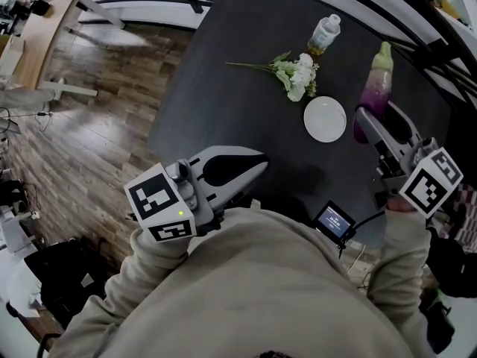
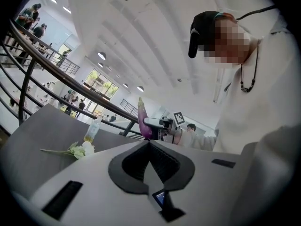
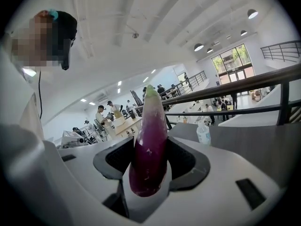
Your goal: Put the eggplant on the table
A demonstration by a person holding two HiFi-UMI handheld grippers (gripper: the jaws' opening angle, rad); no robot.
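A purple eggplant [image 1: 376,84] with a pale green tip is held over the right side of the dark table [image 1: 223,88], tip pointing away from me. My right gripper [image 1: 365,121] is shut on its thick lower end. In the right gripper view the eggplant [image 3: 150,149] stands up between the two dark pads of the right gripper [image 3: 151,140]. My left gripper [image 1: 261,162] hovers at the table's near edge, shut and holding nothing. In the left gripper view the left gripper [image 2: 149,141] has its jaws closed together, and the eggplant [image 2: 142,121] shows far off.
On the table lie a white plate [image 1: 325,118] just left of the eggplant, a spray of white flowers [image 1: 294,75] and a small bottle [image 1: 324,34] behind it. A small lit screen [image 1: 335,221] sits near my chest. Wooden floor [image 1: 89,125] lies left of the table.
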